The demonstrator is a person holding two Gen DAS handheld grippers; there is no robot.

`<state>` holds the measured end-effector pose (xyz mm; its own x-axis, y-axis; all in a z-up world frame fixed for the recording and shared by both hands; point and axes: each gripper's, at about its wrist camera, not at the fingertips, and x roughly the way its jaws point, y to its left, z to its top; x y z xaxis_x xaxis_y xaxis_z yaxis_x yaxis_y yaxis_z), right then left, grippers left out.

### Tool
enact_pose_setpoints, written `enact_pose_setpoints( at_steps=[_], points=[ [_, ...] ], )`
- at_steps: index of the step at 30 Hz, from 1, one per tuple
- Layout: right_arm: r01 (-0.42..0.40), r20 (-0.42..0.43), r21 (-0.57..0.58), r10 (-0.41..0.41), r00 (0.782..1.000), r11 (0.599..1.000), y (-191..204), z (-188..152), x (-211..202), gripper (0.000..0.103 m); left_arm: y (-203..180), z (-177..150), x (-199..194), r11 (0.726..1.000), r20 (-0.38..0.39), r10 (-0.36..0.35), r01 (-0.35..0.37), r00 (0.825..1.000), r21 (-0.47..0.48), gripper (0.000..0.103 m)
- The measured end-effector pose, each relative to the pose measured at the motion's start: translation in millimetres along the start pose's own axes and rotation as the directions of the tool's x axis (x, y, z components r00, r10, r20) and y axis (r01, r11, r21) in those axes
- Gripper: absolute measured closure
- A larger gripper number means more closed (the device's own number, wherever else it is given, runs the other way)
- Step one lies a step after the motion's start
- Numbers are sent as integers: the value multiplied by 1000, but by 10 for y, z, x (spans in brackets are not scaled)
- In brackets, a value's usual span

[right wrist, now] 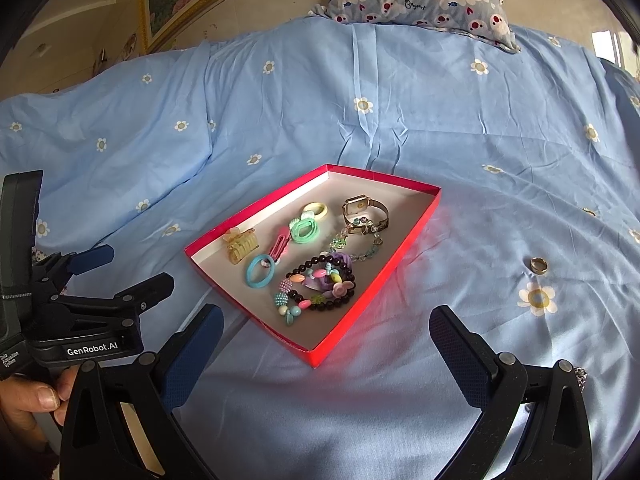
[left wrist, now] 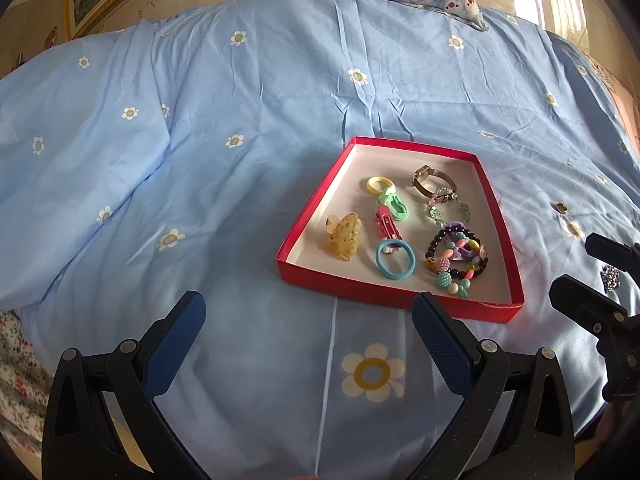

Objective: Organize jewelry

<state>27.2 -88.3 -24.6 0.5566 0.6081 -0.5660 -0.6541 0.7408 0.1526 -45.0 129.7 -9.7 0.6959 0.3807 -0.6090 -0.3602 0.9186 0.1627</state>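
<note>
Hovering, both spread, empty: left gripper, right gripper. Small gold metal ring outside shallow red cardboard tray; soft bedding may swallow it under pinch.

Left gripper: black plastic frame, two arms with triangular cut-outs, silver round rivets at the pivots. Finger pads dark blue with a fine cross-hatch grip texture.

Right gripper: same build, black frame, silver rivets, dark blue textured pads.

From the right wrist view, the left unit's side is visible: black housing printed "GenRobot.AI" in white, partial white text "Data Acquisition System" on the handle, small screws on the linkage, tall black block above.

Left hand: bare skin, thumb with short unpainted nail, no sleeve visible.
</note>
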Motion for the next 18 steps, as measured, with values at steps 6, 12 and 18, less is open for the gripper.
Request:
enact_pose_setpoints(
  at_steps=[6, 12, 18],
  points=[
    [1, 2, 0, -1, 1000, 1000, 3, -1, -5, 0, -8, 0, 12, 1000, 0, -2, 2, 1000, 1, 0],
    [2, 4, -3, -2, 1000, 1000, -2, 7, -19, 0, -10, -3, 13, 1000, 4, 1, -1, 1000, 0, 0],
    [2, 3, -3, -2, 1000, 1000, -13, 9, -26, 0, -16, -5, 34, 1000, 3, -2, 2, 1000, 8, 0]
  ],
)
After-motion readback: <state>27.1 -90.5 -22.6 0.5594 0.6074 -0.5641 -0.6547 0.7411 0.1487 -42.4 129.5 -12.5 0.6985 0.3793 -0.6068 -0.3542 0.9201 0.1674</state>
